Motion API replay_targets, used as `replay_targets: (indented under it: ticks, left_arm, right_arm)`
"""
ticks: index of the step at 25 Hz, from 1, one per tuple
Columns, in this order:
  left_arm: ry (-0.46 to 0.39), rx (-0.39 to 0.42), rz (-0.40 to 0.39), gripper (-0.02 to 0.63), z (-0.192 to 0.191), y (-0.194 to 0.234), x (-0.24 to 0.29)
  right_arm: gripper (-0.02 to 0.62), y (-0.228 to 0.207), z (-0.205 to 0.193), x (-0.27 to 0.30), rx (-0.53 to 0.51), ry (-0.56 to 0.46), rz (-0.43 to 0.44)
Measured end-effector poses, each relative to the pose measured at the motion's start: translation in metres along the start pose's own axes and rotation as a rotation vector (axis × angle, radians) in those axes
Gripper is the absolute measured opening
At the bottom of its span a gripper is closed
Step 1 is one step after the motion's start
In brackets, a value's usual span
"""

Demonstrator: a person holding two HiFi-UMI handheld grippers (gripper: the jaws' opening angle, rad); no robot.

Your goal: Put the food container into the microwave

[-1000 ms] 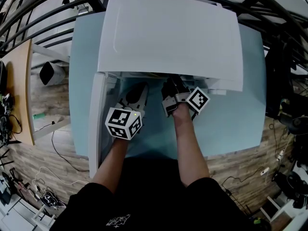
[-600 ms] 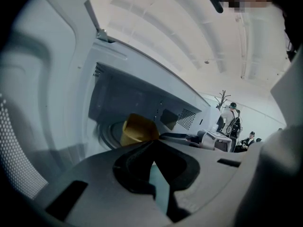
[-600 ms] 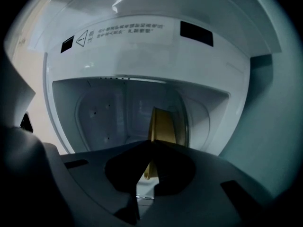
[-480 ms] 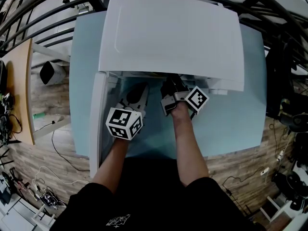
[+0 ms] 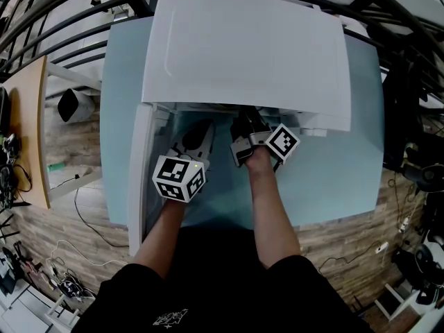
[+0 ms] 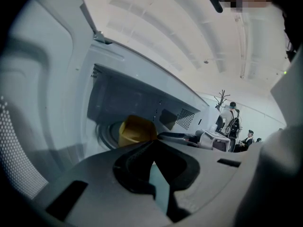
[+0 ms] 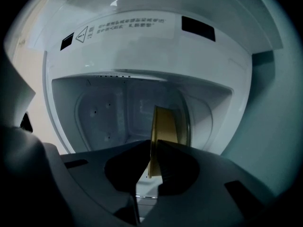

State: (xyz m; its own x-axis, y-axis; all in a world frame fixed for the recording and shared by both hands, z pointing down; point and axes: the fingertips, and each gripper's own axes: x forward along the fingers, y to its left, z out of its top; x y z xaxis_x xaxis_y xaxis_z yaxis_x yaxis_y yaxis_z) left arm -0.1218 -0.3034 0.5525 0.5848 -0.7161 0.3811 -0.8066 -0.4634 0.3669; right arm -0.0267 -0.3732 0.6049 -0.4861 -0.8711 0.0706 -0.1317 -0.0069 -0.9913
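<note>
You are clenching the right gripper [image 7: 152, 149] on the thin rim of the container [image 7: 166, 126]. It is a smooth yellow tub, showing edge-on at 12 o'clock from the jaws, inside the cavity of the microwave [image 5: 243, 54]. That view is showing the cavity's glossy white, rounded walls and a warning label on the frame above, its print too small to read.

You are holding the left gripper [image 6: 152, 144] with its grey jaws pressed together at the tips and nothing between them. Its view is giving you the container from the side, a rounded yellow shape at 11 o'clock just beyond the tips. It also shows a perforated vent panel on the far cavity wall.

From the head view, the microwave's flat white top is hiding the cavity and the container completely. Both grippers' jaw tips are disappearing under its front edge. The white door [image 5: 139, 179] is standing open at 9 o'clock from the left gripper, seen edge-on. The microwave is sitting on a matte pale-blue table [image 5: 340, 179]. Whether the container is touching the cavity floor is hard to make out.
</note>
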Motion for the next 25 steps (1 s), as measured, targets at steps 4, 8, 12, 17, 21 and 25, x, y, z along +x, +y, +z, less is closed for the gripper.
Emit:
replay_targets:
  ticks: [4,8,12,17,21,25]
  left_arm:
    - [-0.001,0.001,0.001,0.008,0.001,0.0,0.0]
    - [-0.003,0.003,0.002,0.008,0.001,-0.002,0.001]
    - [-0.003,0.004,0.003,0.008,-0.001,-0.005,0.0]
    - [-0.007,0.011,0.0,0.008,-0.001,-0.013,-0.003]
    - [-0.015,0.023,0.002,0.008,0.003,-0.022,-0.007]
    - [-0.029,0.032,0.005,0.008,0.006,-0.031,-0.012]
  right_arm:
    - [0.07,0.0,0.0,-0.001,-0.001,0.004,0.012]
    - [0.084,0.0,0.002,-0.002,0.003,0.002,0.013]
    - [0.084,-0.001,0.004,-0.008,0.003,0.0,0.013]
    - [0.081,0.0,0.005,-0.018,-0.002,0.004,0.005]
    - [0.044,0.005,0.007,-0.029,-0.024,0.011,0.001]
    - [0.032,0.013,0.007,-0.039,-0.029,0.018,0.019]
